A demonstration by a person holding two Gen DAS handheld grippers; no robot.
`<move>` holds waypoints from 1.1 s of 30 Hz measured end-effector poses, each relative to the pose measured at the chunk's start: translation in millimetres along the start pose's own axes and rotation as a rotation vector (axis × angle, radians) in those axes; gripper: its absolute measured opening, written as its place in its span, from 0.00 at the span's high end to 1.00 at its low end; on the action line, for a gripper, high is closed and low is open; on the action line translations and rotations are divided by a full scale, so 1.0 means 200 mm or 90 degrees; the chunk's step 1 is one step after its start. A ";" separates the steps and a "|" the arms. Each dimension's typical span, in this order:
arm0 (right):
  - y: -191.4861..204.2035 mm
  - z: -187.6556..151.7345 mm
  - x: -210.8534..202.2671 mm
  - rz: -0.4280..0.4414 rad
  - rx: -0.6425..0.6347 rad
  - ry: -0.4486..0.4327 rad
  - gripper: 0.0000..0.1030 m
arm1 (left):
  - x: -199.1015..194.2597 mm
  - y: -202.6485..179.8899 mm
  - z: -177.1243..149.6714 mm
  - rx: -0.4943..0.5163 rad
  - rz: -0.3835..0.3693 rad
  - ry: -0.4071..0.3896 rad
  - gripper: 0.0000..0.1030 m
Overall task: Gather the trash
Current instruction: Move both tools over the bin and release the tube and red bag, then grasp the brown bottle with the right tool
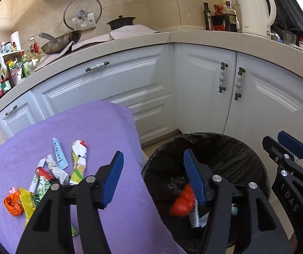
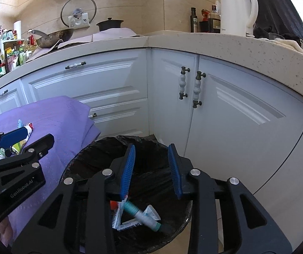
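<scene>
Left wrist view. Your left gripper [image 1: 153, 167] is released: blue pads well apart, nothing between them. It straddles the edge where the purple cloth [image 1: 100, 131] meets the trash bin [image 1: 242, 148]; one pad sits over the cloth, the other over the bin's mouth. The bin has a black liner. Down inside it you can see an orange-red crumpled wrapper [image 1: 182, 203], blurred, and a white tube [image 1: 194, 217] beside it. Still on the cloth, left of your gripper: a loose pile of wrappers [image 1: 45, 180], among them a pale blue sachet [image 1: 59, 155], a red, white and yellow packet [image 1: 79, 160] and an orange wrapper [image 1: 13, 203] nearest the lower left. Your right gripper [image 1: 287, 146] shows at the right edge, over the bin's far side.

Right wrist view. Your right gripper [image 2: 152, 169] hangs directly over the bin [image 2: 185, 222], pads apart, gripping nothing. Below the pads, at the bottom of the liner, lie a teal and white tube [image 2: 143, 216], a white tube [image 2: 151, 210] and a flat white packet [image 2: 128, 224], touching one another. Your left gripper [image 2: 24, 139] enters from the left above the cloth [image 2: 62, 114], with a few wrappers [image 2: 22, 133] visible past it. White cabinets [image 2: 225, 110] stand behind the bin.
</scene>
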State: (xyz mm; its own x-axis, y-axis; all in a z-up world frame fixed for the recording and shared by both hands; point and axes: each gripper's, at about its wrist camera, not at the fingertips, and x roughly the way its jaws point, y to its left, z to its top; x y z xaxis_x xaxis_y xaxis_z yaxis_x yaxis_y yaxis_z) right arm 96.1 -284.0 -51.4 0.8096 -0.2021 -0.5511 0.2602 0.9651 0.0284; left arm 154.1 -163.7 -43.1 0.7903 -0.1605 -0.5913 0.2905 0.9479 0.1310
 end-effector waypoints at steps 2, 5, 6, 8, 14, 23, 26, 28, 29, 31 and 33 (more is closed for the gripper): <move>0.01 0.00 -0.01 -0.001 0.000 -0.002 0.69 | -0.01 0.01 0.00 -0.002 0.006 -0.004 0.43; 0.02 0.01 -0.02 0.001 0.002 -0.002 0.68 | -0.04 0.04 0.00 -0.007 0.016 -0.007 0.43; 0.02 0.01 -0.03 0.002 0.002 -0.002 0.68 | -0.05 0.06 0.00 -0.009 0.022 -0.009 0.43; 0.06 0.01 -0.04 0.010 -0.003 -0.002 0.67 | -0.07 0.08 0.00 -0.010 0.031 -0.012 0.43; 0.20 -0.01 -0.11 0.049 -0.020 -0.002 0.60 | -0.16 0.22 -0.06 -0.022 0.060 -0.002 0.43; 0.54 -0.07 -0.24 0.140 -0.078 0.001 0.60 | -0.35 0.56 -0.22 -0.061 0.157 0.007 0.41; 0.66 -0.10 -0.28 0.171 -0.096 0.007 0.60 | -0.40 0.68 -0.29 -0.080 0.191 0.015 0.40; 0.73 -0.13 -0.31 0.188 -0.112 0.011 0.60 | -0.43 0.78 -0.34 -0.098 0.216 0.023 0.40; 0.76 -0.14 -0.33 0.195 -0.118 0.012 0.60 | -0.44 0.82 -0.36 -0.105 0.226 0.027 0.40; 0.83 -0.17 -0.35 0.210 -0.133 0.017 0.60 | -0.46 0.89 -0.41 -0.118 0.248 0.036 0.40; 0.89 -0.19 -0.38 0.223 -0.146 0.020 0.60 | -0.48 0.97 -0.46 -0.134 0.267 0.047 0.40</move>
State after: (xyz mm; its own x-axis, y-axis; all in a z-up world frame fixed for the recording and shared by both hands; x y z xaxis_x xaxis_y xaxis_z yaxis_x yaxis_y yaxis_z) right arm 61.3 -90.7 -36.7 0.8113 0.1473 -0.5657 -0.1553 0.9873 0.0344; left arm 85.1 60.3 -34.3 0.7731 0.2615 -0.5778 -0.1675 0.9629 0.2115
